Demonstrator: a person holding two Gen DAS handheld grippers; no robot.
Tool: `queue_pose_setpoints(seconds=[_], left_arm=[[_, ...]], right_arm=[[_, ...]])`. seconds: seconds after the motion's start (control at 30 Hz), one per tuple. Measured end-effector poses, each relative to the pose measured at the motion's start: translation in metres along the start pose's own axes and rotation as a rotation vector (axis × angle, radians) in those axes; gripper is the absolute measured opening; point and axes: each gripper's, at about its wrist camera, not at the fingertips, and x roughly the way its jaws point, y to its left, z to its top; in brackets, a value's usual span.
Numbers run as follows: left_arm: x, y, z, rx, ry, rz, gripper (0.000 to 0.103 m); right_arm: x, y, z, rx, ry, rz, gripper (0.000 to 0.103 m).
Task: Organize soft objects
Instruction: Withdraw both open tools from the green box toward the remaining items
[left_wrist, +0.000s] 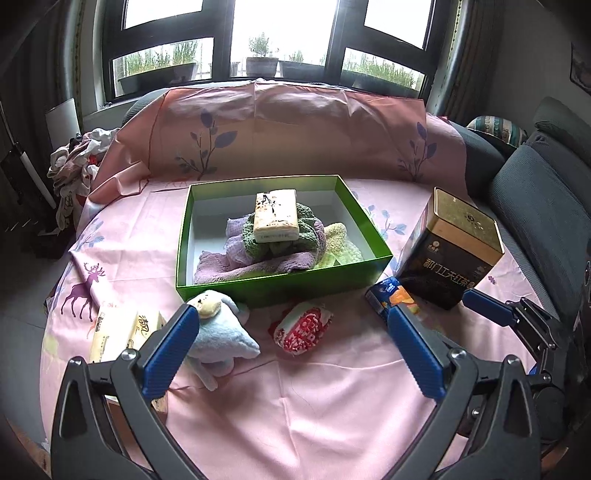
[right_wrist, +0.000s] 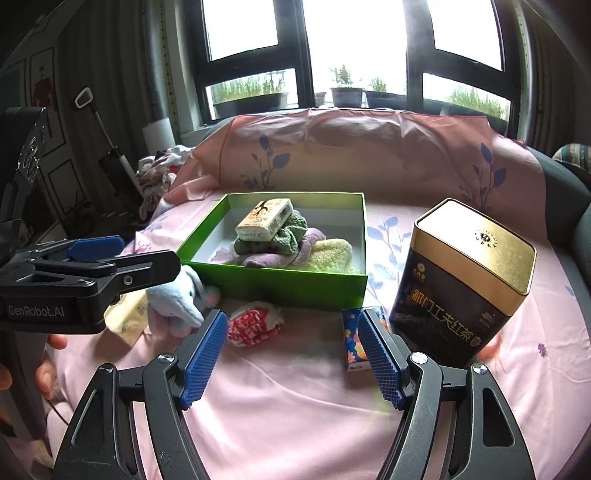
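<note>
A green box (left_wrist: 280, 284) (right_wrist: 295, 286) sits mid-table and holds purple, green and yellow cloths (left_wrist: 258, 258) (right_wrist: 295, 251) with a tissue pack (left_wrist: 275, 216) (right_wrist: 265, 219) on top. In front of it lie a pale blue plush toy (left_wrist: 221, 332) (right_wrist: 177, 295) and a red-and-white soft packet (left_wrist: 301, 326) (right_wrist: 253, 326). My left gripper (left_wrist: 291, 321) is open and empty, above the packet, with its left finger beside the plush. My right gripper (right_wrist: 291, 325) is open and empty, to the right of the packet.
A black and gold tea tin (left_wrist: 452, 247) (right_wrist: 461, 277) stands at the right. A small blue and orange packet (left_wrist: 391, 295) (right_wrist: 351, 339) lies beside it. A yellow tissue pack (left_wrist: 122, 328) lies at the left. Clothes (left_wrist: 77, 162) are piled beyond the table's left edge.
</note>
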Motion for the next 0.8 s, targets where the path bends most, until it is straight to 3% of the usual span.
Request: queue_pose_setpoints(seconds=[0.2, 0.4, 0.53, 0.8], left_arm=[[0.002, -0.007, -0.020, -0.023, 0.022, -0.048, 0.102], [0.021, -0.012, -0.044, -0.053, 0.111, -0.097, 0.102], [0.034, -0.009, -0.060, -0.107, 0.168, -0.162, 0.102], [0.050, -0.002, -0.068, -0.132, 0.194, -0.181, 0.102]], right_arm=[[-0.007, -0.006, -0.019, 0.013, 0.014, -0.014, 0.074], [-0.002, -0.021, -0.043, 0.036, 0.063, -0.046, 0.074], [0.009, -0.034, -0.060, 0.072, 0.107, -0.061, 0.074], [0.052, -0.060, -0.063, 0.116, 0.161, -0.074, 0.074]])
